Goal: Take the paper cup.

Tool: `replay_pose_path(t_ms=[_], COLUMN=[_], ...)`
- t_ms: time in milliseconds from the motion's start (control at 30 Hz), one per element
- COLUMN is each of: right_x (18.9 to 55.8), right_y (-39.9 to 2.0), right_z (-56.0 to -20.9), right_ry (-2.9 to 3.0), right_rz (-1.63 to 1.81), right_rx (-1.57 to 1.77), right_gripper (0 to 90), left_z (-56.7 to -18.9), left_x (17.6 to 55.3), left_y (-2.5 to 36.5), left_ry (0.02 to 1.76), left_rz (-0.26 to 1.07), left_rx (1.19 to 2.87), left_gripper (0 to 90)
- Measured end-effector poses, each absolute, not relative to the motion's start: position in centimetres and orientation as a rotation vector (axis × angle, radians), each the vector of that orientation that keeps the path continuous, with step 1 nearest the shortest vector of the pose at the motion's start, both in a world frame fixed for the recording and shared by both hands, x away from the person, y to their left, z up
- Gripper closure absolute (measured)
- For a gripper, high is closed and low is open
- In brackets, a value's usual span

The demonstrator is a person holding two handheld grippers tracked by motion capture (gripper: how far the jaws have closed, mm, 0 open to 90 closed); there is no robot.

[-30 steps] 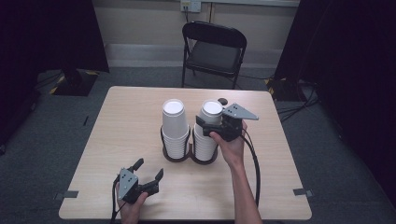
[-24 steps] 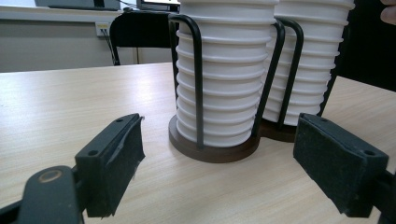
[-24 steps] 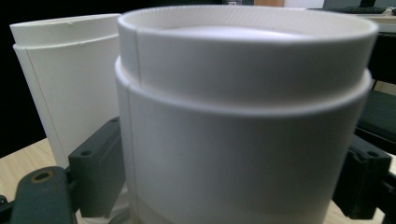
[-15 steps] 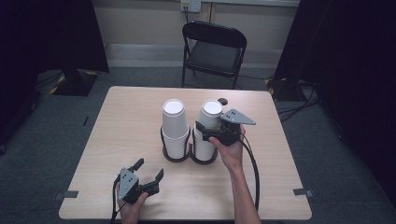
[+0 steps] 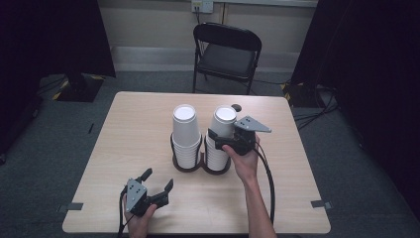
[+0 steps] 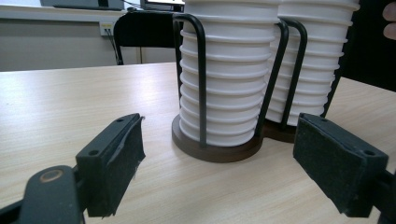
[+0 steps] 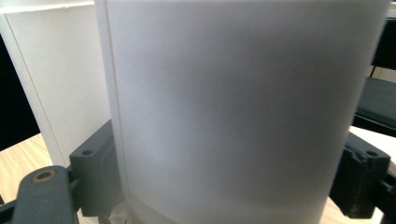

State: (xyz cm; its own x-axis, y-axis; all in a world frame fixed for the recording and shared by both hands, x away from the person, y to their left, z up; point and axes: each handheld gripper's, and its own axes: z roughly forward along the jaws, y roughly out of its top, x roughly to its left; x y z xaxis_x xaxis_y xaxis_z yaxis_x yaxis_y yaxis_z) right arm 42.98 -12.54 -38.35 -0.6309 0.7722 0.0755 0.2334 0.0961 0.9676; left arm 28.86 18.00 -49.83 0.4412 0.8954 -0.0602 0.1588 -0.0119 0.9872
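Two tall stacks of white paper cups stand in a black wire holder (image 5: 190, 166) at the table's middle: a left stack (image 5: 185, 134) and a right stack (image 5: 216, 156). My right gripper (image 5: 220, 135) is shut on the top cup (image 5: 224, 120) of the right stack, one jaw on each side of its wall. That cup (image 7: 243, 107) sits between the jaws in the right gripper view, with the other stack (image 7: 60, 84) behind it. My left gripper (image 5: 158, 179) rests open near the front left of the table, nothing between its pads. Its view faces the holder base (image 6: 215, 151) and both stacks (image 6: 229, 79).
The light wooden table (image 5: 138, 129) has bare room to the left, right and front of the holder. A small dark object (image 5: 236, 107) lies just behind the right stack. A black folding chair (image 5: 225, 54) stands beyond the far edge.
My right gripper has shifted slightly toward the person's side while staying on the right stack's top cup, which now leans a little. The left gripper has not moved.
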Motion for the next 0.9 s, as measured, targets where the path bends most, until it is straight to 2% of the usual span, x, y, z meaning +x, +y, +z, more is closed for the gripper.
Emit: replay_pose_path(t_ms=[900], right_x=[42.7], right_y=[-13.0], right_z=[-35.9], right_ry=[1.859], right_rz=[1.597], right_rx=[0.962], right_gripper=[15.4], left_z=[-49.8], left_x=[28.8], left_y=[17.9], left_ry=[0.970], left_rz=[0.770], left_rx=[1.502], left_gripper=[16.1])
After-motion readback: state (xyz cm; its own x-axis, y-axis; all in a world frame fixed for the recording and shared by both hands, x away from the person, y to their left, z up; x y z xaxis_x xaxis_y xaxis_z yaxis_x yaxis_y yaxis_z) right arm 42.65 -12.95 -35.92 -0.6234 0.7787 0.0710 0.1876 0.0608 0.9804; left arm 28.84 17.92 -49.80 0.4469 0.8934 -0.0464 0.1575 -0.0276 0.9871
